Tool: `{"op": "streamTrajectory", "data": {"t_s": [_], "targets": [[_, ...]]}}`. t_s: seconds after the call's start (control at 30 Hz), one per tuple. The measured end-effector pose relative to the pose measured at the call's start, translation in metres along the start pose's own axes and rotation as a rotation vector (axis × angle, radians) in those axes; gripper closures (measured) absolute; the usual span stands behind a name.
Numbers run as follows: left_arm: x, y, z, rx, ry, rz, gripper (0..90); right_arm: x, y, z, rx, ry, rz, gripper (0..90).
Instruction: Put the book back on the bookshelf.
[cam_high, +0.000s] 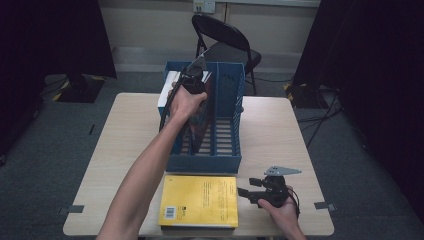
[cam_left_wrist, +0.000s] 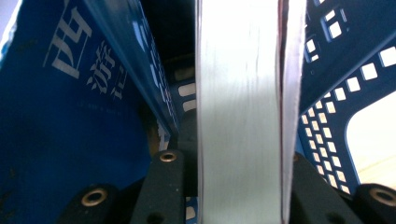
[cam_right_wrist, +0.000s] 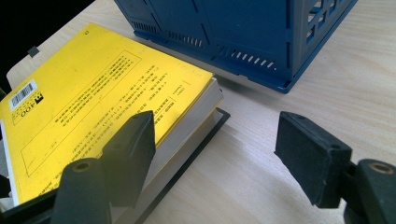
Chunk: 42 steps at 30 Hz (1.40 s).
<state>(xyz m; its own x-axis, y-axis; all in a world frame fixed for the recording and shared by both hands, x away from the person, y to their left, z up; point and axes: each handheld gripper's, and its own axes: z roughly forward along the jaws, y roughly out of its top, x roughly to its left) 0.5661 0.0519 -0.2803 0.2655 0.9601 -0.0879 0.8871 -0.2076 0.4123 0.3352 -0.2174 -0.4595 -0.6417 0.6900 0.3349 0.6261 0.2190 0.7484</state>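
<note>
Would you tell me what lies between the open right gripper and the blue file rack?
Only bare table, in the right gripper view; the right gripper hangs beside the yellow book, short of the rack.

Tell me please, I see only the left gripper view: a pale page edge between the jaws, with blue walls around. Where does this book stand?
Observer: In the high view, the left gripper holds the book upright inside the blue rack, which stands on the table.
Operator: What does the other gripper do?
Observer: The right gripper is open with nothing between its jaws. It is just right of a yellow book.
Operator: Is that yellow book in the rack too?
Observer: No, it lies flat on the table, in front of the rack.
</note>
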Motion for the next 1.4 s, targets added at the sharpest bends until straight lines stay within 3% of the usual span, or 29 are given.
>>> {"op": "streamTrajectory", "data": {"t_s": [0.17,0.37,0.6,0.83,1.07,1.1,1.13,1.4], "targets": [[0.0,-0.002,0.002,0.007,0.006,-0.009,74.0,-0.001,0.0,0.0,-0.001,-0.001,-0.002,28.1],[0.006,-0.005,0.001,0.006,0.016,-0.065,74.0,0.0,0.0,0.0,0.003,0.0,0.003,28.1],[0.002,-0.006,0.0,-0.005,0.021,-0.061,73.5,0.001,0.0,0.001,0.007,0.001,-0.001,28.1],[0.006,-0.015,-0.001,-0.036,-0.021,-0.007,69.2,0.001,-0.001,0.001,0.008,-0.002,-0.002,28.1],[0.009,-0.029,-0.006,-0.081,-0.027,0.103,60.6,0.002,0.0,0.002,0.01,-0.003,-0.007,28.1],[0.011,-0.032,-0.007,-0.087,-0.027,0.103,59.2,0.002,0.0,0.002,0.011,-0.004,-0.008,28.1],[0.016,-0.036,-0.009,-0.114,-0.07,0.111,57.6,0.001,0.0,0.002,0.013,-0.005,-0.007,28.1],[0.018,-0.051,-0.016,-0.179,-0.096,0.154,56.2,0.001,0.0,0.003,0.013,-0.009,-0.005,28.1]]}}
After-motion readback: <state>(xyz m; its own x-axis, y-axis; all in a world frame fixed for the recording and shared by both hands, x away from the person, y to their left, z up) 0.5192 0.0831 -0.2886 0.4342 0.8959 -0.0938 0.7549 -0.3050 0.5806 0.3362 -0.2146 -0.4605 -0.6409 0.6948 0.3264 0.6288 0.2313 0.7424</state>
